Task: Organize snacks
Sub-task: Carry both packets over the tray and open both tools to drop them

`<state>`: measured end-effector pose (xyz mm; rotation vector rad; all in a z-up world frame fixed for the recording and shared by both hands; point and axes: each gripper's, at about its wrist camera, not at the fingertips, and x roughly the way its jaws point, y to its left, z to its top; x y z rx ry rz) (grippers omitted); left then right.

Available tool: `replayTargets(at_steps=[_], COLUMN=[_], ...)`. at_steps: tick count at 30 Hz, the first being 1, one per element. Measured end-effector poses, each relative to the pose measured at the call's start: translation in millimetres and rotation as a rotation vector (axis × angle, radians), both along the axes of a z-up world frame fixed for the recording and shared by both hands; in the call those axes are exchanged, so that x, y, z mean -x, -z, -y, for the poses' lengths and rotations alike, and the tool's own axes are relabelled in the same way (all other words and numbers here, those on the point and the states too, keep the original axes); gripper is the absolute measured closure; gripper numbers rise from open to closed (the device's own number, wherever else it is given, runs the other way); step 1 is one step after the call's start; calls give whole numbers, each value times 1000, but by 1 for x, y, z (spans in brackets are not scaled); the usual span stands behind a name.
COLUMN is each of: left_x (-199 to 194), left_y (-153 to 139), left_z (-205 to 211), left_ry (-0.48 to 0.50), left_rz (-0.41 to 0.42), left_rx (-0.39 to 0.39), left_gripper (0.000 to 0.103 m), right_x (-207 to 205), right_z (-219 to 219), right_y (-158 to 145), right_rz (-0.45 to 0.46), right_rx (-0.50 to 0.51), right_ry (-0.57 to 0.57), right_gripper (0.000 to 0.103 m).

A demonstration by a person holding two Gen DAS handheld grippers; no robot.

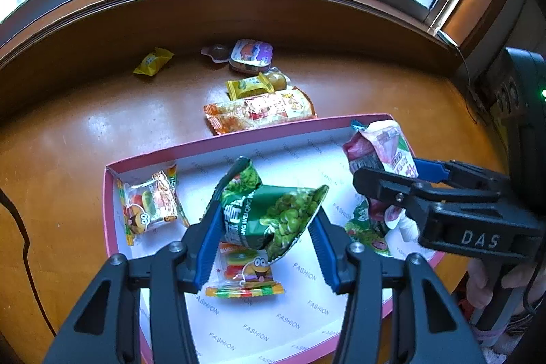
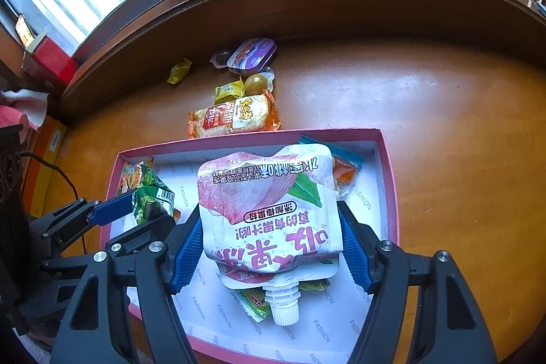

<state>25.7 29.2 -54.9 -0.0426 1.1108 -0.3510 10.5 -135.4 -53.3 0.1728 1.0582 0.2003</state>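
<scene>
Two grippers each hold one snack above the pink-rimmed box (image 1: 112, 193), which sits on the brown wooden table (image 1: 68, 125) below a window. The left gripper (image 1: 264, 217) has its blue fingers (image 1: 208, 237) clamped on the two sides of a green pea bag (image 1: 273, 214); the bag is crumpled, its long axis lies roughly across the gripper from finger to finger, and one end tilts up toward the far left. The right gripper (image 2: 271, 234) has its fingers pressed against the side edges of a white peach jelly pouch (image 2: 269, 210); the pouch's long axis runs along the fingers, with its white screw cap (image 2: 285, 312) pointing back toward the camera and its flat sealed end pointing away. Inside the box lie two gummy burger packets (image 1: 150, 207), one at the left wall, one beneath the pea bag. Beyond the box's far wall, more snacks rest on the table, among them an orange cracker pack (image 1: 259, 111) and a yellow candy (image 1: 153, 62).
</scene>
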Motion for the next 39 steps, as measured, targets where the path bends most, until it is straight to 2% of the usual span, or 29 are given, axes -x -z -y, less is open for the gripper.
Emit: replayTargets(at_steps=[5,31,37,39], left_x=[4,18,21,22], left_y=[2,9,4,3], left_z=[1,7,6,5], left_ry=[2,15,15,14], left_rz=[-2,-46,-44,-43], left_rx=[-12,-8,6,9], left_gripper=[50,50,49,46], right_x=[2,25,26,27], right_z=[2,15,16,15], right_y=[7,13,13,12], right_rz=[-29,-50,-54,-50], right_rx=[-2,-7,-23,-25], right_ry=[7,5,5,1], right_gripper=[31,31,31,31])
